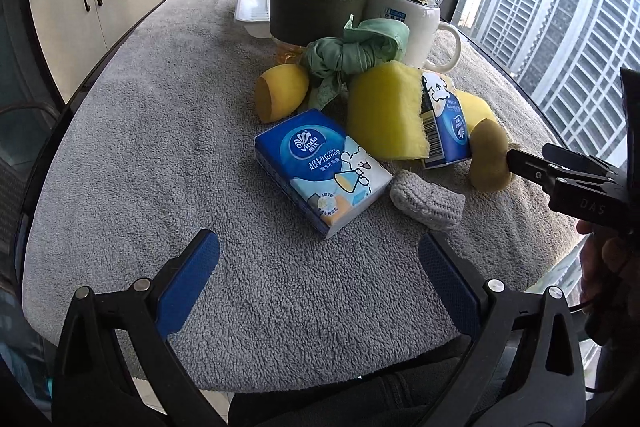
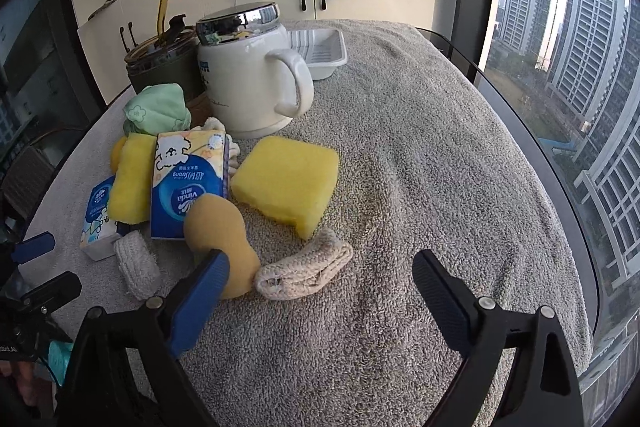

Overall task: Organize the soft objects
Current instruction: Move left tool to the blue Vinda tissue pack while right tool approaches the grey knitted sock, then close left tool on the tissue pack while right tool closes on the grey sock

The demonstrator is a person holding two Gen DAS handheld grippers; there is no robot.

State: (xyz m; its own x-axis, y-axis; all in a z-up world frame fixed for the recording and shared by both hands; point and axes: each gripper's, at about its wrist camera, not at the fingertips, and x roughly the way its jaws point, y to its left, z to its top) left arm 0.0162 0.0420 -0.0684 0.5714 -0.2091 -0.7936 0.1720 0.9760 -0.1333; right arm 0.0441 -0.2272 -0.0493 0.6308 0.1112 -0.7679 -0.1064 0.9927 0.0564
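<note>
Soft objects lie clustered on a grey towel (image 1: 160, 147). A blue Vinda tissue pack (image 1: 322, 173) lies in front of my open, empty left gripper (image 1: 320, 279). Behind it are a yellow sponge (image 1: 384, 111), a second tissue pack (image 1: 446, 121), a knotted green cloth (image 1: 352, 55), a yellow makeup sponge (image 1: 280, 93) and a grey knitted pad (image 1: 426, 203). My right gripper (image 2: 320, 291) is open; its left fingertip (image 2: 208, 279) is against a tan gourd-shaped sponge (image 2: 220, 227). A beige knitted pad (image 2: 304, 265) lies between its fingers. Another yellow sponge (image 2: 288, 183) lies beyond.
A white mug (image 2: 248, 79) with a chrome lid, a dark tumbler (image 1: 316, 3) with a straw and a white plastic tray (image 2: 320, 51) stand at the back of the towel. Cabinets are behind the table, windows to the right. The towel's right side (image 2: 460, 167) is bare.
</note>
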